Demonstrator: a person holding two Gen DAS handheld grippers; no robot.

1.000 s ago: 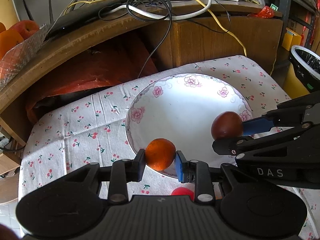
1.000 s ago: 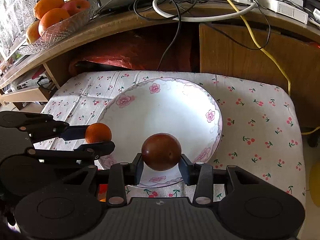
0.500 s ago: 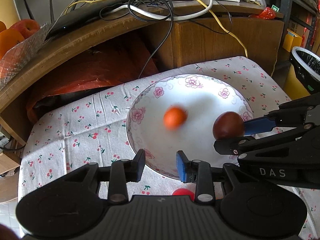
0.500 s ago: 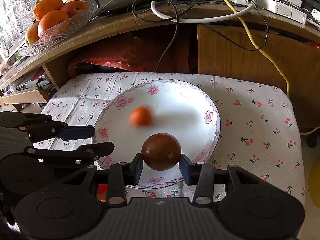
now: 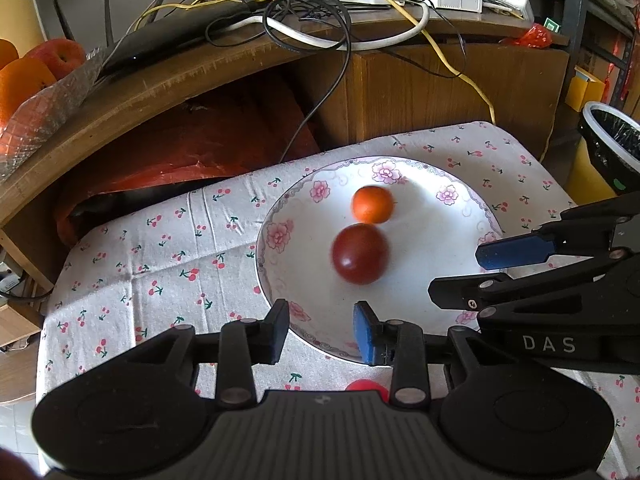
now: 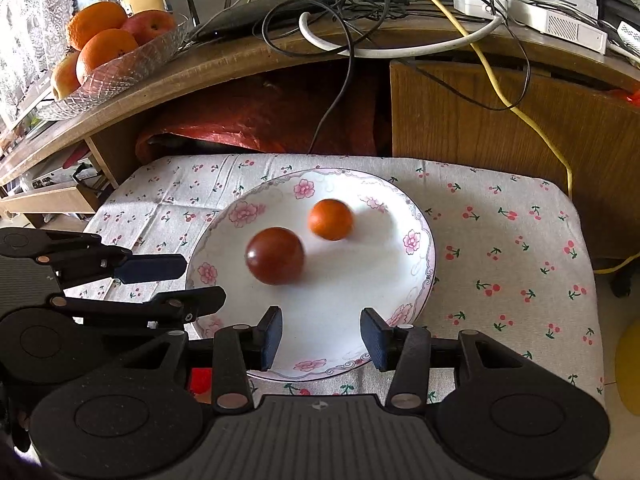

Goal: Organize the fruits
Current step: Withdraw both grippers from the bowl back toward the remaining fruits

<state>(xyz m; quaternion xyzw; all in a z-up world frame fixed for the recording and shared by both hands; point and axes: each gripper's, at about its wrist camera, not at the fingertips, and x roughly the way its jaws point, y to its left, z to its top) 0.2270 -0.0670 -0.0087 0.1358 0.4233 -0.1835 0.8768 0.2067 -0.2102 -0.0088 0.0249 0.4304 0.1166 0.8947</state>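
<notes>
**Both fruits on plate, fingers empty: clean retreat needed**

Near: left gripper (image 5: 322, 330) is seen spread wide with nothing held; its blue pad and black pad straddle the plate's 6 o'clock rim. Right gripper (image 6: 322, 336) is likewise spread and empty, also over the 6 o'clock rim in its own view. A small red object (image 5: 366, 385) is partly hidden under the left gripper body; what it is cannot be told.

Mid: the floral plate (image 6: 416, 240) sits on the cherry-print cloth (image 6: 500, 240) over the tabletop. The dark red fruit (image 6: 275, 255) lies near plate centre, and the orange fruit (image 6: 331, 219) is just beside it at about 1 o'clock. Slight blur is noted on both, so settling may not be finished. Contact between them cannot be confirmed.

Far: a glass bowl (image 6: 132, 64) with oranges and apples is on the wooden shelf at 10 o'clock, next to tangled cables (image 6: 344, 8).

Step judged: release done, withdrawal pending. Fingers should be lifted straight up and back toward 6 o'clock, kept spread, so the rim is not clipped. Round fruit on a shallow plate is expected to roll if the plate or cloth is nudged. The red object is probably next, if it is a fruit.
</notes>
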